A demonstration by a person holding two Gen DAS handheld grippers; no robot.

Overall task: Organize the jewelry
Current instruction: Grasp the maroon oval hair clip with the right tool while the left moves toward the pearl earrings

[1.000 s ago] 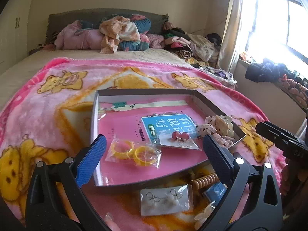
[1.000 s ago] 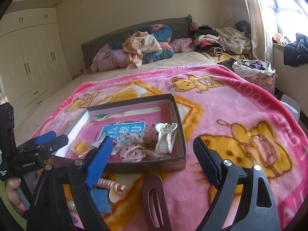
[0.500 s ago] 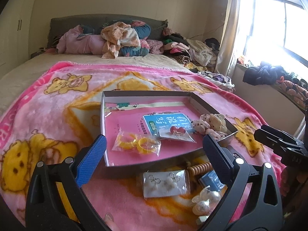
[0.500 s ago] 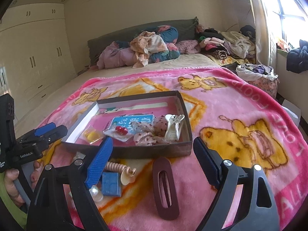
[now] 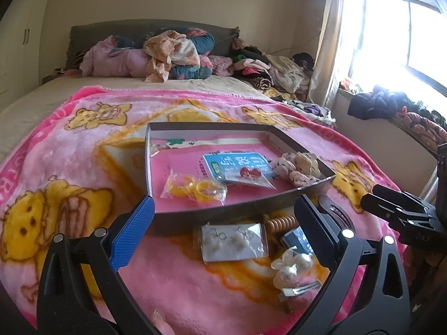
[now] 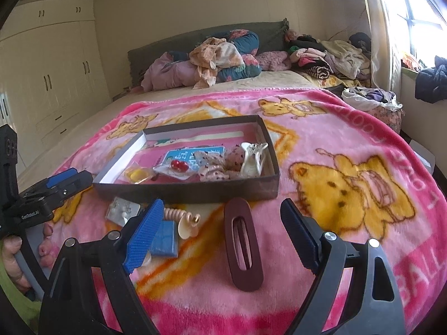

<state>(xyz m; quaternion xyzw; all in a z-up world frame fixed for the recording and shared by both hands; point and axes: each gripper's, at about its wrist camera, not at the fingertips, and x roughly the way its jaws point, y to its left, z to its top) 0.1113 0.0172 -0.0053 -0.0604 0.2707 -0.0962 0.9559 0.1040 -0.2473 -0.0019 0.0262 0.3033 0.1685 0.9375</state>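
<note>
A shallow dark box [image 5: 223, 215] [image 6: 195, 193] lies on the pink blanket. It holds bagged yellow rings [image 5: 195, 188], red earrings [image 5: 249, 171], a spotted scrunchie [image 5: 296, 167] and a white claw clip [image 6: 252, 157]. In front of the box lie an earring card [image 5: 233, 241], a coiled hair tie [image 6: 178, 215], a small blue box [image 6: 164, 238], bagged pearls [image 5: 290, 268] and a maroon hair clip [image 6: 243, 247]. My left gripper [image 5: 223, 231] hovers open over the earring card. My right gripper [image 6: 222, 237] stands open above the maroon clip, not touching it.
The pink bear blanket [image 6: 349, 189] covers the near half of a bed. Piled clothes and pillows [image 6: 218, 58] fill its head end. A wardrobe [image 6: 50, 83] stands on the left and a window [image 5: 405, 33] on the right. A hand [image 6: 11, 254] holds the left gripper.
Both grippers have drawn back from the box, which now sits farther off. More of the loose items in front of it show. Both pairs of jaws stay wide.
</note>
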